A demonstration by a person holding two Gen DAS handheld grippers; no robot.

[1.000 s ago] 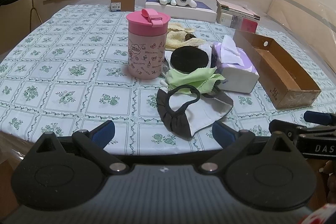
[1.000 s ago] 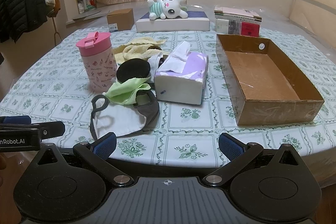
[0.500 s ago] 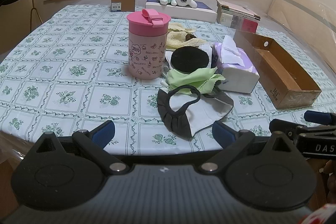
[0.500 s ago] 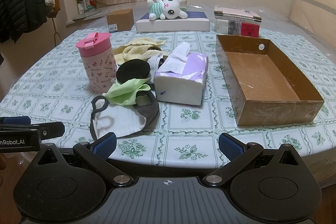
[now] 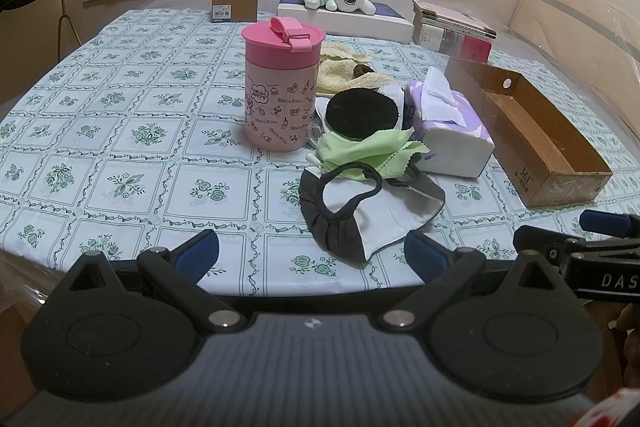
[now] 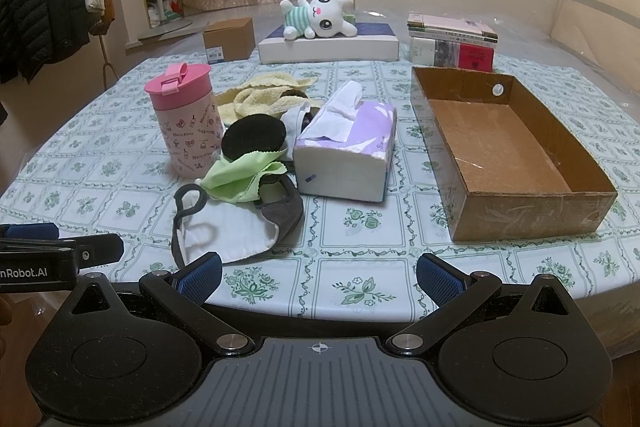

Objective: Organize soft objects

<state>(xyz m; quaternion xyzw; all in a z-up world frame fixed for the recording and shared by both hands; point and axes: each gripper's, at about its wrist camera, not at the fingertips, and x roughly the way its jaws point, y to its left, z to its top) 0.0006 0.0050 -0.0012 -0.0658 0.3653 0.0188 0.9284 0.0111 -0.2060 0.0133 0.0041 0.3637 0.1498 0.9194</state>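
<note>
Two grippers hang at the table's near edge, and we hold nothing in either. Our left gripper (image 5: 311, 253) has its blue pads spread wide, empty, just short of the grey and white face mask (image 5: 362, 211); our right gripper (image 6: 319, 273) is spread as wide, also empty, over bare tablecloth (image 6: 360, 223). The mask lies nearest us, with the green cloth (image 6: 240, 177) on its far end and the black round pad (image 6: 253, 139) behind that. The tissue pack (image 6: 346, 155) sits just right of the pile, the pink cup (image 6: 185, 119) just left, the yellow towel (image 6: 260, 97) behind. The cardboard box (image 6: 508, 147) stands apart at the right with open cloth between it and the tissues. Left of the cup, the left view shows wide free tablecloth; the right view alone shows the box's empty floor and the coats (image 6: 44, 3) hanging by the wall.
</note>
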